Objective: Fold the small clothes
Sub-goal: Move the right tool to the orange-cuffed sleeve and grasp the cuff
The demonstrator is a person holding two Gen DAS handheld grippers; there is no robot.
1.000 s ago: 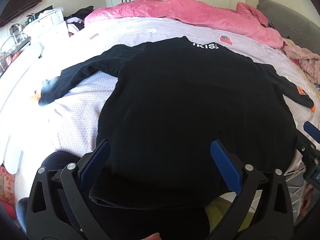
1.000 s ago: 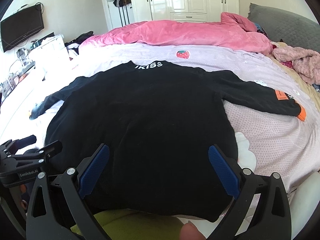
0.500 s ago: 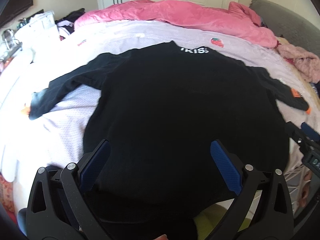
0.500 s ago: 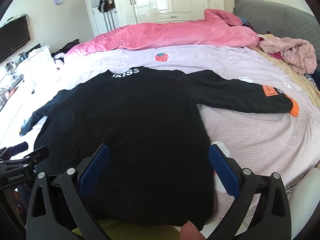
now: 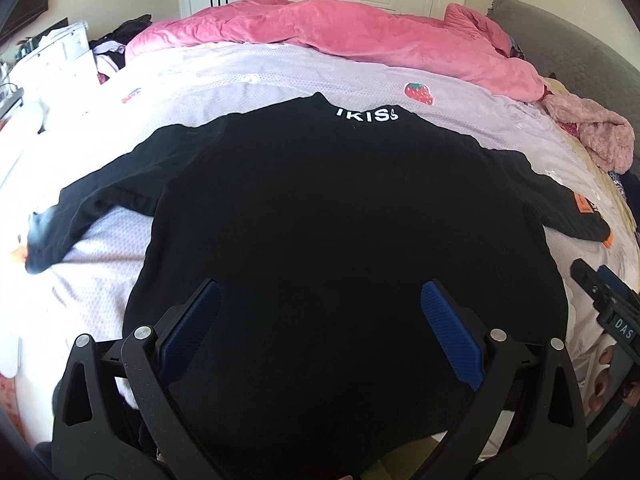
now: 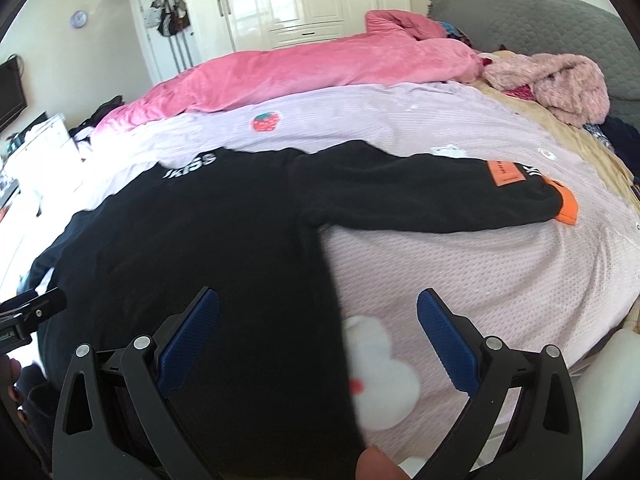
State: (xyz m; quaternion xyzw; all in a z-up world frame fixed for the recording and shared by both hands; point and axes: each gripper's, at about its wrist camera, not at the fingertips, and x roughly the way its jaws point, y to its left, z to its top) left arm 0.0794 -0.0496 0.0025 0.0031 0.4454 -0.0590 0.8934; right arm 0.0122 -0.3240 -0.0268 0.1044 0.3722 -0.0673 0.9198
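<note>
A black long-sleeved sweater (image 5: 340,220) with white collar lettering lies flat on the bed, sleeves spread out. My left gripper (image 5: 320,300) is open and empty above its lower hem. My right gripper (image 6: 318,312) is open and empty over the sweater's (image 6: 192,248) right edge. The right sleeve (image 6: 440,200) stretches right and ends in an orange cuff (image 6: 566,208) with an orange patch (image 6: 505,173). The left sleeve (image 5: 88,208) reaches toward the bed's left side. The right gripper's body also shows at the right edge of the left wrist view (image 5: 608,304).
The lilac bedspread (image 6: 500,280) has a strawberry patch (image 5: 419,93) and a white rabbit patch (image 6: 380,376). A pink duvet (image 5: 360,36) is bunched at the far side. A fuzzy pink garment (image 6: 560,84) lies by the grey headboard (image 6: 540,16). White drawers (image 5: 52,56) stand left.
Both grippers have moved forward over the sweater. The right gripper has swung right, so the right sleeve and bare bedspread now fill its view. Both stay open.
</note>
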